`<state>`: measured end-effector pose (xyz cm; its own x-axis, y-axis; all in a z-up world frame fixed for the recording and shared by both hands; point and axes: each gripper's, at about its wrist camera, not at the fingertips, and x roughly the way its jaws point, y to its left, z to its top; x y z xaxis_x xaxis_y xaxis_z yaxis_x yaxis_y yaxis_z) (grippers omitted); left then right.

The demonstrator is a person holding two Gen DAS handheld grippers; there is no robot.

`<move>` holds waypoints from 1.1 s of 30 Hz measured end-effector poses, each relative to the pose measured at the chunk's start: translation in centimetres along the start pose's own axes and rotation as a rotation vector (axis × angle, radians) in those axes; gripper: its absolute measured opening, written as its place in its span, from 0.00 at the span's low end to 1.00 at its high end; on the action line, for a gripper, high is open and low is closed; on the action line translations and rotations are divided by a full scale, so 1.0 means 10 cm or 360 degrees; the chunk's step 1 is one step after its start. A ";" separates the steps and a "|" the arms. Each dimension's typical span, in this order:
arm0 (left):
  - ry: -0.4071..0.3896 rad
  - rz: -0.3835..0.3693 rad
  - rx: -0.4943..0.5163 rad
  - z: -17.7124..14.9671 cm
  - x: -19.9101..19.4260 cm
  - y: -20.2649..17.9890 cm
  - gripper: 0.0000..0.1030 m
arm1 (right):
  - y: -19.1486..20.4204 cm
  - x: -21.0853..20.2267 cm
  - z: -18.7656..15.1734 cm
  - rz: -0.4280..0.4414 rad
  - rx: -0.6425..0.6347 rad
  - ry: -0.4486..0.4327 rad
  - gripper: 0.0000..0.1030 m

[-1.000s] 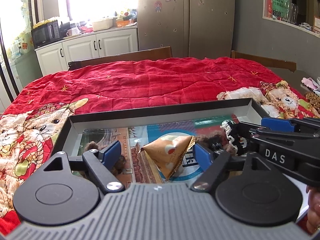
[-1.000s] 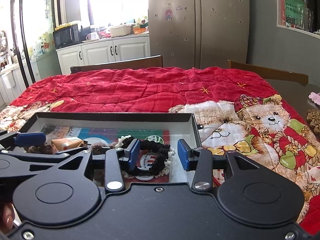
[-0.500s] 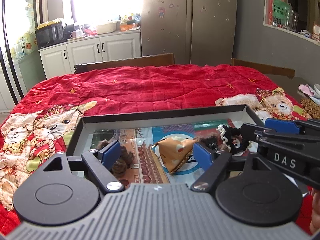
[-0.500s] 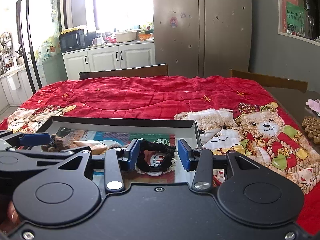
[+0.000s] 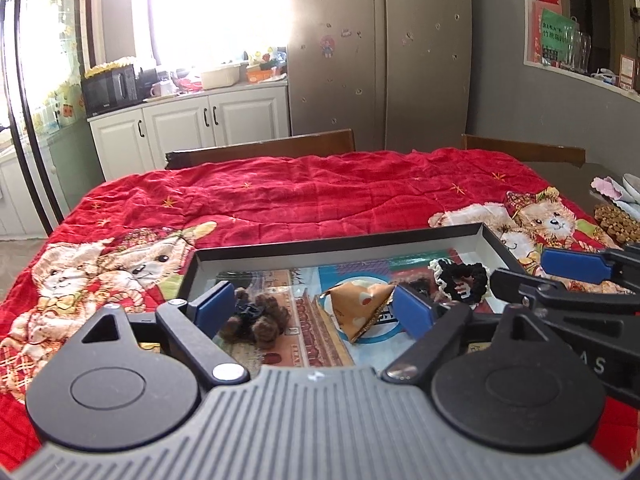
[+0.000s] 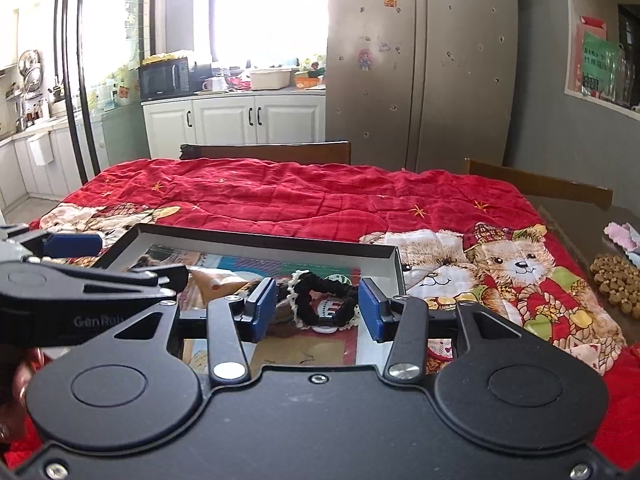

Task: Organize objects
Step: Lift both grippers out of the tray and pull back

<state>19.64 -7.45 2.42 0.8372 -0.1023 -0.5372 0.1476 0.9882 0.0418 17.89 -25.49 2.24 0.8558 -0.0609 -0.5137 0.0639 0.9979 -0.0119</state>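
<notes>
Three small things are seen lying in a shallow black-rimmed tray (image 5: 340, 245) that rests on a red teddy-bear blanket (image 5: 320, 196) in the lower middle of both views: a brown pom-pom hair tie (image 5: 260, 318) at the left, a folded orange pouch (image 5: 360, 306) in the middle, and a black scrunchie with cream lace trim (image 5: 460, 278) at the right. The left gripper (image 5: 314, 310) is held above the tray with its jaws spread wide, having just been opening; the pom-pom tie and the pouch appear between its blue pads (image 5: 210, 306) but are not pressed by them. The right gripper (image 6: 318, 310) is released as well, its jaws having just been opening, and the scrunchie lies between its pads (image 6: 262, 308) without being gripped. White kitchen cabinets (image 6: 240, 124) and a steel refrigerator (image 6: 420, 64) are seen behind, in the upper part of the frame.
</notes>
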 end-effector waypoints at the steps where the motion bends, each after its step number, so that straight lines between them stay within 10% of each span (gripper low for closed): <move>1: -0.0009 -0.0002 -0.0001 0.00 -0.04 0.01 0.91 | 0.01 -0.04 0.00 0.0003 -0.0009 -0.0006 0.44; 33: -0.0182 0.0043 0.0050 -0.34 -1.03 0.35 0.99 | 0.18 -1.16 -0.32 0.0131 -0.0110 -0.0135 0.47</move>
<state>9.74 -2.54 5.20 0.8955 -0.0896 -0.4360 0.1390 0.9868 0.0826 6.41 -22.96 5.48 0.8972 0.0223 -0.4411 -0.0412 0.9986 -0.0333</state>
